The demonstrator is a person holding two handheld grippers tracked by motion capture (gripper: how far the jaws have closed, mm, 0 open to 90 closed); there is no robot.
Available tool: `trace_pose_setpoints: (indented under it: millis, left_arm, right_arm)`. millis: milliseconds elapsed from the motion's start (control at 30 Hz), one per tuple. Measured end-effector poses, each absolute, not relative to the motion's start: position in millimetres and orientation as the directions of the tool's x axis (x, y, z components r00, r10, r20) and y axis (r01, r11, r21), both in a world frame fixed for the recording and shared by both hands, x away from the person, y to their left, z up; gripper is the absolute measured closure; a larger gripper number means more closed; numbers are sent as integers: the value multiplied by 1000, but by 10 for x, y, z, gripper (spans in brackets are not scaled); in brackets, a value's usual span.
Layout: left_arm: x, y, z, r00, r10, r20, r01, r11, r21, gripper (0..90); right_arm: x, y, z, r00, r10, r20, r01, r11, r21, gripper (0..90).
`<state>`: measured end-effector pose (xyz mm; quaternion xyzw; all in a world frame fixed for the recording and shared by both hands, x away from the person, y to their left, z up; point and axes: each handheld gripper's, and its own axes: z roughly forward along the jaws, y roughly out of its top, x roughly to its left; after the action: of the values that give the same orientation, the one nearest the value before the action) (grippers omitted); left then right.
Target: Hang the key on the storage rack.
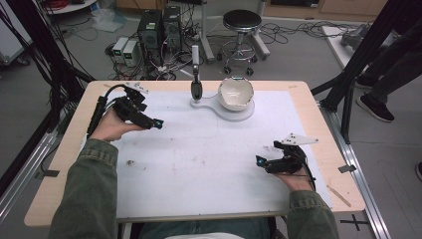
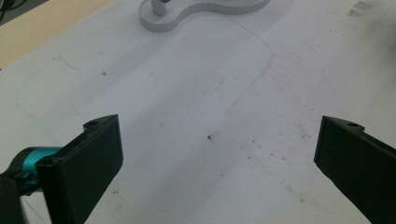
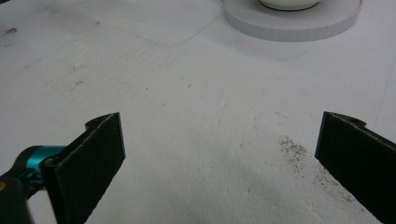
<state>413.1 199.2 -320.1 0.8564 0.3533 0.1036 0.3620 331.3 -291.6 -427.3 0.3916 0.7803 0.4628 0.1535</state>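
Note:
A white bowl (image 1: pixel 236 92) sits tilted on a white round base (image 1: pixel 245 112) at the back middle of the table. Beside it on the same base stands a black and white upright piece (image 1: pixel 196 87) on a post. My left gripper (image 1: pixel 155 123) rests at the left of the white mat, held in a hand, its jaws wide open over bare mat (image 2: pixel 215 140). My right gripper (image 1: pixel 261 162) lies at the right front, open as well, with nothing between its jaws (image 3: pixel 219 154). The base's rim (image 3: pixel 299 23) lies ahead of the right gripper; the post's foot (image 2: pixel 161 9) lies ahead of the left one.
A white mat (image 1: pixel 199 159) covers most of the wooden table (image 1: pixel 64 149). Small dark specks (image 3: pixel 294 151) dot the mat. Beyond the table's far edge stand a stool (image 1: pixel 242 25), computer boxes (image 1: pixel 159 27) and cables. A black frame leg (image 1: pixel 348 94) rises at the right.

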Motion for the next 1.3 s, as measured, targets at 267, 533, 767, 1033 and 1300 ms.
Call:
trace_pose_setpoints:
  millis: [267,533,767,1033,1300]
  left_arm:
    - [3970,2198,-3304,707,703,-76,532,-458,712,23]
    - [3850,2367,-3432,683,725,-86,544,-426,723,23]
    - [3698,2528,-3571,671,737,-79,533,-405,743,23]
    - [3439,2731,-3752,632,771,-80,514,-340,787,23]
    - [3163,2957,-4014,574,816,-67,506,-289,813,23]
  right_arm:
    - [3312,-2913,-4275,-646,754,122,470,267,841,4]
    - [3314,-2908,-4280,-645,754,123,474,268,838,4]
    - [3324,-2901,-4298,-655,745,127,483,283,829,4]
    - [3327,-2885,-4312,-661,739,130,490,294,820,4]
    - [3321,-2876,-4313,-662,739,125,489,300,819,4]
